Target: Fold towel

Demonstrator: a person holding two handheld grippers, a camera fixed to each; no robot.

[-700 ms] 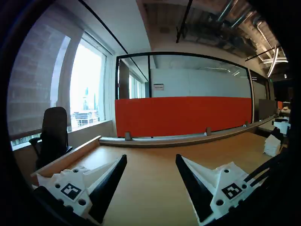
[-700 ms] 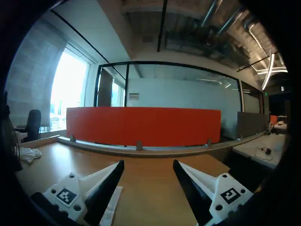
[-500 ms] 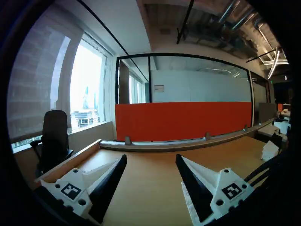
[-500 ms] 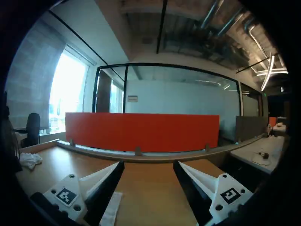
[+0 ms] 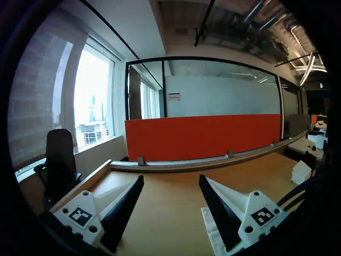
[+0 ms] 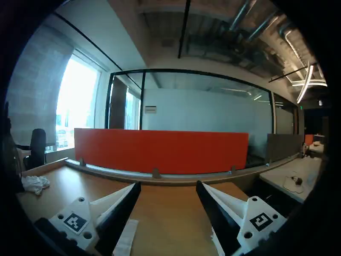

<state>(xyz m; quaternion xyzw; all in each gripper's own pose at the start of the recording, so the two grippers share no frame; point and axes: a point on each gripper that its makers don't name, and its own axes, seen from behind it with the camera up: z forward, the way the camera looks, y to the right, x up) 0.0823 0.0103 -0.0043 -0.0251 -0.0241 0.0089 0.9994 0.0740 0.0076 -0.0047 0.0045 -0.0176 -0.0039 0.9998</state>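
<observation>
A wide wooden bench (image 5: 170,222) runs up to an orange partition (image 5: 204,136). A white towel (image 5: 207,222) lies flat on the bench, its edge showing below the left hand-held gripper (image 5: 170,176), which is spread and empty. The right hand-held gripper (image 6: 168,183) is spread and empty too. A crumpled white cloth (image 6: 36,183) lies well apart.
</observation>
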